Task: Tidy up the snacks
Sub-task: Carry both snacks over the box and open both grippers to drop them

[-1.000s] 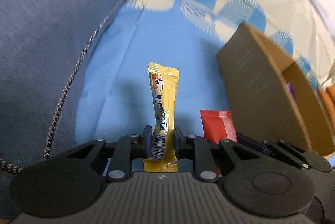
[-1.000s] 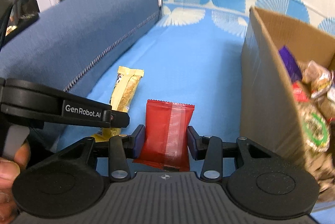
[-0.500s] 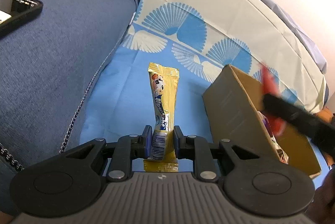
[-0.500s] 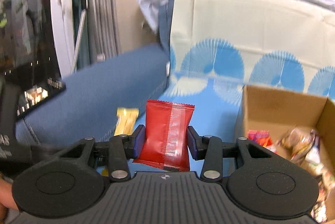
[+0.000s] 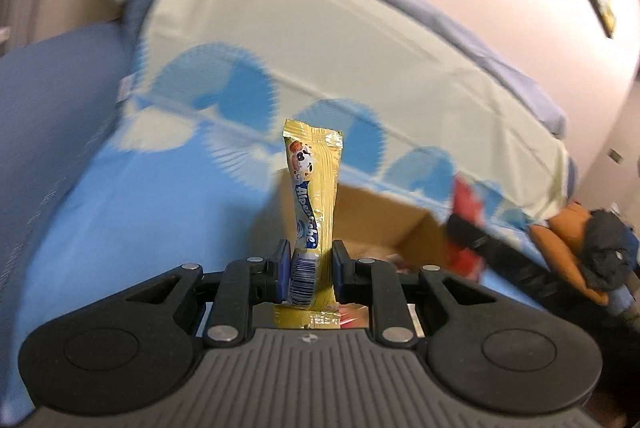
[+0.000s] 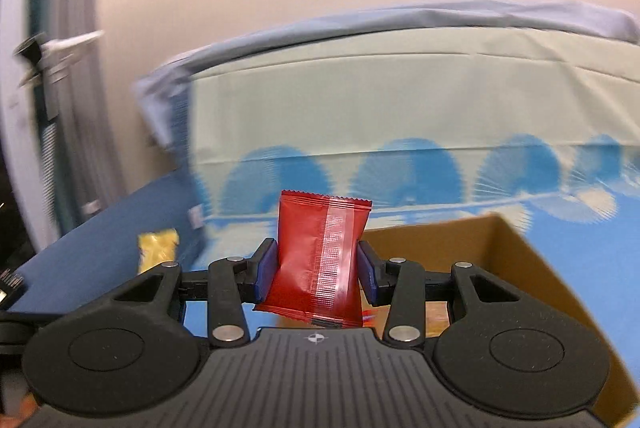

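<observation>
Fingers on our left gripper [image 5: 307, 270] pinch yellow snack stick [image 5: 313, 204] upright, right gripper [image 6: 316, 270] clamps red packet [image 6: 320, 260], both raised near cardboard box [image 6: 516, 268].

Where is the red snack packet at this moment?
In the right wrist view, the red snack packet is clamped upright in the right gripper, in front of the cardboard box.

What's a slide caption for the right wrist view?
Right gripper clamps a red snack packet above the open cardboard box on the blue cloth.
</observation>
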The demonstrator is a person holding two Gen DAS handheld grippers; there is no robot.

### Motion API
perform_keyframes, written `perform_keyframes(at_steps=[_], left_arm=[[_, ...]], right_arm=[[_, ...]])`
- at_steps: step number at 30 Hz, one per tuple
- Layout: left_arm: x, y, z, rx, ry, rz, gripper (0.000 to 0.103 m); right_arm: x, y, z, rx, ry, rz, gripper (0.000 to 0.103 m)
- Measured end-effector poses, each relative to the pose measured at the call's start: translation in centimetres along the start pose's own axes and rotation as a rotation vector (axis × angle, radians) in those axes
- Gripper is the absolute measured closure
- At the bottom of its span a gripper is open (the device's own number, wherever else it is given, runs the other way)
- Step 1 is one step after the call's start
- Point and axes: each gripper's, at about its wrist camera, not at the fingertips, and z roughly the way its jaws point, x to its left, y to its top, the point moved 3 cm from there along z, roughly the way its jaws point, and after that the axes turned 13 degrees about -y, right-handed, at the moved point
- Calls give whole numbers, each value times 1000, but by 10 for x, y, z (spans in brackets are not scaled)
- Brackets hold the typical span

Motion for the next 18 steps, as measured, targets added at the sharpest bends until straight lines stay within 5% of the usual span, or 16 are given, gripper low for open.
perform_keyframes(at_steps=[5,7,8,14,18], left_arm=[[-56,11,37,12,-70,53,78],[-67,13,44,9,-88,60,64],[-71,12,44,3,-92,63,61],[-74,-5,25,-1,-81,81,33],[-68,-21,-1,-9,-48,108,21]], right_arm=[[-42,5,13,28,-106,95,55],[-52,3,19,53,-128,121,25],[-58,3,19,54,-143,141,20],[-74,0,14,61,-169,171,16],[-78,-1,8,67,-168,166,2]])
